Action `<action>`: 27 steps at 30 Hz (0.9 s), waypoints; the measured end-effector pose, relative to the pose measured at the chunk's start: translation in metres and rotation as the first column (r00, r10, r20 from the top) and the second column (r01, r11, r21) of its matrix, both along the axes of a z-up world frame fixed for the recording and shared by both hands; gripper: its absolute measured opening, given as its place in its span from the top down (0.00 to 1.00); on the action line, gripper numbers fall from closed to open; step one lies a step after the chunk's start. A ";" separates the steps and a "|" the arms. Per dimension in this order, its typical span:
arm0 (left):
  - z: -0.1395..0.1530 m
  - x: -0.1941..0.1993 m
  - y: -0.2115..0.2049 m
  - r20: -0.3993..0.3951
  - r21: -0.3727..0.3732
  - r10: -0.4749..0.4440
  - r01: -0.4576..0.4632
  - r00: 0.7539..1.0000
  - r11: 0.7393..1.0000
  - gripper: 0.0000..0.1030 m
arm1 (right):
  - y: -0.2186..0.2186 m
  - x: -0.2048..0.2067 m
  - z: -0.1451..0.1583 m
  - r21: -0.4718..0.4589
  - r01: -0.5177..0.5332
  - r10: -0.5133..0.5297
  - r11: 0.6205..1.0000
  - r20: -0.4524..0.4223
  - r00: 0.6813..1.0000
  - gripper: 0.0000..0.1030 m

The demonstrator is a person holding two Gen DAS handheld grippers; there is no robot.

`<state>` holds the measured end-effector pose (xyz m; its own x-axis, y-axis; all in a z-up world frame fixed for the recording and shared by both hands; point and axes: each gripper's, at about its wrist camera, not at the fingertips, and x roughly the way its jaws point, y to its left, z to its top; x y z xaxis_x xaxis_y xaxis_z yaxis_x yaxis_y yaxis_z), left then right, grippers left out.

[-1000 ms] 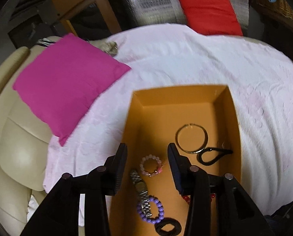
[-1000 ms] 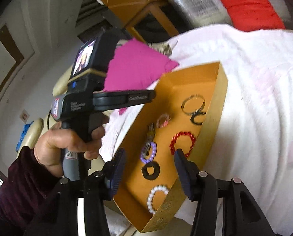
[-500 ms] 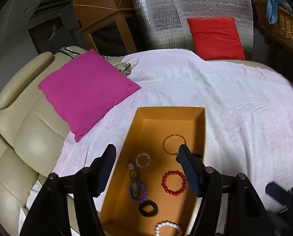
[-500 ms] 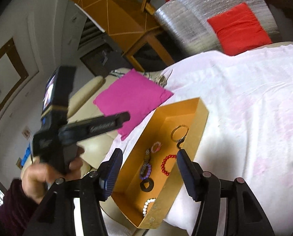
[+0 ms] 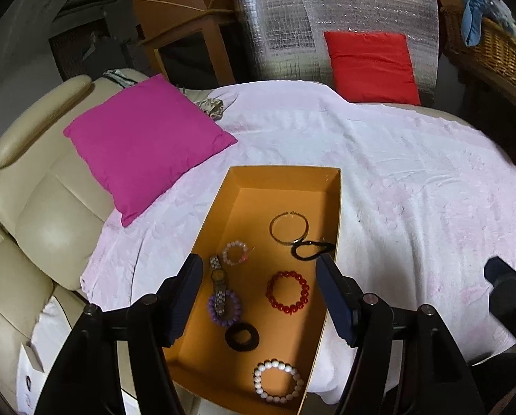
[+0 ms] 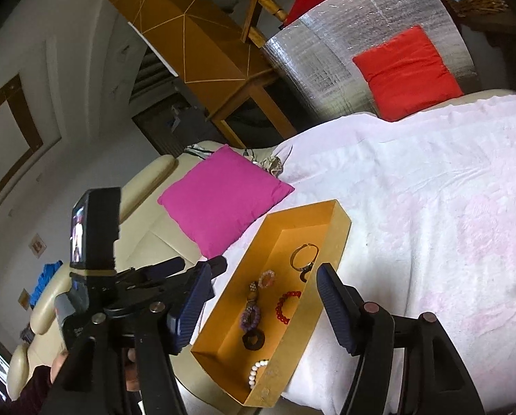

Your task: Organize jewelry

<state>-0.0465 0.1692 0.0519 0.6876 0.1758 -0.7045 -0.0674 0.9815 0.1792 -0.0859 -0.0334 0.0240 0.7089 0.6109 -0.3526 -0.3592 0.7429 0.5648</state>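
Both claws stand spread and empty above the near end of the orange box (image 5: 285, 186), which lies on the pale pink sheet (image 5: 413, 173) of the bed and serves as the landmark here. The left gripper (image 5: 258, 297) has just been opening; its dark blue pads (image 5: 334, 297) now sit wide apart, one over the box's left wall and one over its right wall, pinching nothing and touching nothing, with the jewelry seen between them well below. The right gripper (image 6: 263, 302) has likewise just been widening and holds nothing; from its view the box lies between its two fingers, again apart from them. Inside the box, toward the far end, lie a thin metal bangle (image 5: 289, 226) and, touching it, a black hair loop (image 5: 310, 250). Around the middle are a pink bead bracelet (image 5: 235, 252), a wristwatch (image 5: 218, 287) lying across a purple bead bracelet (image 5: 223, 306), and a red bead bracelet (image 5: 287, 292). Nearer the front sit a black scrunchie (image 5: 241, 337) and a white bead bracelet (image 5: 278, 382). A magenta pillow (image 5: 144, 141) rests left of the box.
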 end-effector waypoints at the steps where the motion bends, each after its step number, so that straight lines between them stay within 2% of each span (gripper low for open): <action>1: -0.001 -0.005 0.002 0.006 -0.006 0.004 -0.004 1.000 1.000 0.33 | 0.000 0.001 -0.001 -0.008 -0.001 0.001 1.000 -0.002 1.000 0.34; 7: -0.001 -0.043 0.023 0.069 -0.058 0.085 -0.082 0.994 0.995 0.28 | 0.001 0.003 -0.005 -0.118 0.029 -0.032 0.993 -0.028 0.999 0.34; 11: 0.010 -0.063 0.026 0.149 -0.015 0.146 -0.146 0.978 0.989 0.22 | 0.006 -0.005 0.003 -0.220 0.033 -0.037 0.975 -0.015 0.999 0.34; 15: 0.025 -0.086 0.023 0.235 0.019 0.157 -0.166 0.959 0.986 0.21 | 0.006 -0.021 0.016 -0.292 0.066 -0.068 0.954 0.004 0.998 0.32; 21: 0.047 -0.124 0.029 0.319 0.044 0.191 -0.216 0.928 0.975 0.20 | 0.011 -0.053 0.046 -0.326 0.103 -0.093 0.940 0.044 0.995 0.32; 27: 0.067 -0.145 0.050 0.374 0.036 0.250 -0.283 0.893 0.958 0.16 | 0.039 -0.075 0.077 -0.363 0.106 -0.068 0.926 0.117 0.991 0.29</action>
